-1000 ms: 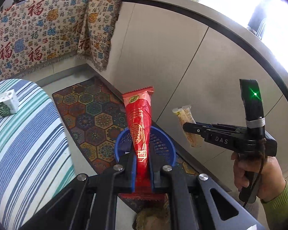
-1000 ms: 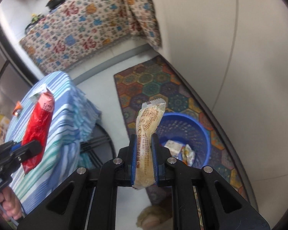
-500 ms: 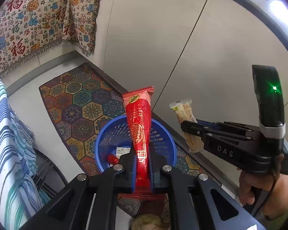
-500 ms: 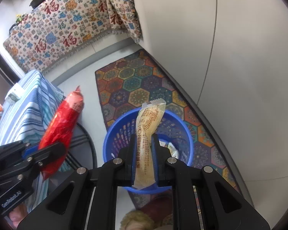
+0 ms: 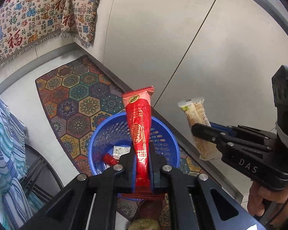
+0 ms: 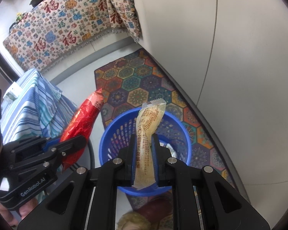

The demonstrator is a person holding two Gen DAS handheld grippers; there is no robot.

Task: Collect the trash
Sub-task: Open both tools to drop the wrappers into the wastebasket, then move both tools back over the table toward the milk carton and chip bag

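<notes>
Left gripper [image 5: 142,164] clamped on red wrapper [image 5: 139,126], right gripper [image 6: 144,153] clamped on beige wrapper [image 6: 146,132]; both held above blue basket [image 6: 113,128] (some trash already inside), positioned for drop.

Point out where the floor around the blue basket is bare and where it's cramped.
Bare: the grey floor between the patterned rug and the striped cloth; the rug's far end. Crowded: the blue basket sits near the cabinet base, with both grippers and their wrappers over it.
</notes>
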